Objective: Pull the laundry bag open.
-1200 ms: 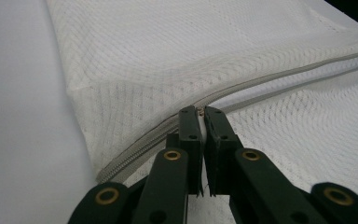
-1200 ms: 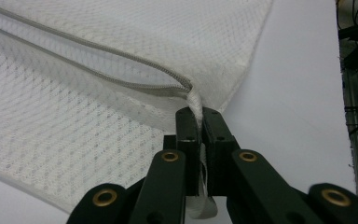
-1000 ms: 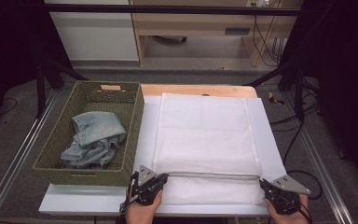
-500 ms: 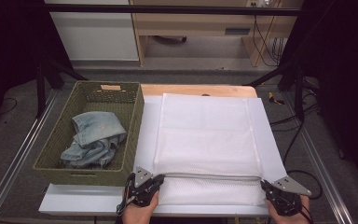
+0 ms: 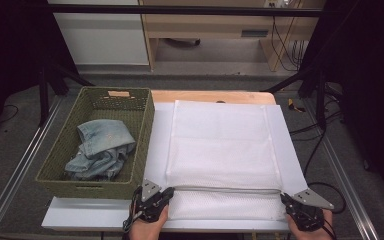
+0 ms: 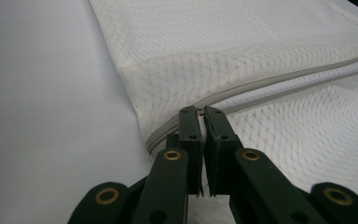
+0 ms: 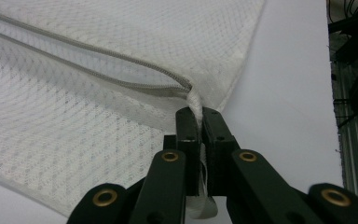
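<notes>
A: Where is the white mesh laundry bag (image 5: 222,150) lying?

B: It lies flat on the white table sheet (image 5: 157,145), just beside the green woven basket (image 5: 97,177), on the basket's right side. Its near edge with the grey zipper (image 6: 261,86) is the edge closest to the person.

A: And what does the left gripper (image 5: 155,196) do?

B: It is at the bag's near left corner, close to the basket's front corner. In the left gripper view (image 6: 201,112) the jaws are pressed together, and they pinch a small metal piece at the end of the zipper. I think it is the zipper pull, but it is too small to be sure.

A: The right gripper (image 5: 300,210)?

B: It is at the bag's near right corner, well apart from the basket. In the right gripper view (image 7: 196,114) the jaws are also pressed together, pinching a white fabric tab at the other end of the zipper. The zipper line looks parted there.

A: Is something in the basket?

B: Yes, a crumpled piece of light blue denim (image 5: 100,150) lies inside. The bag does not touch it.
</notes>
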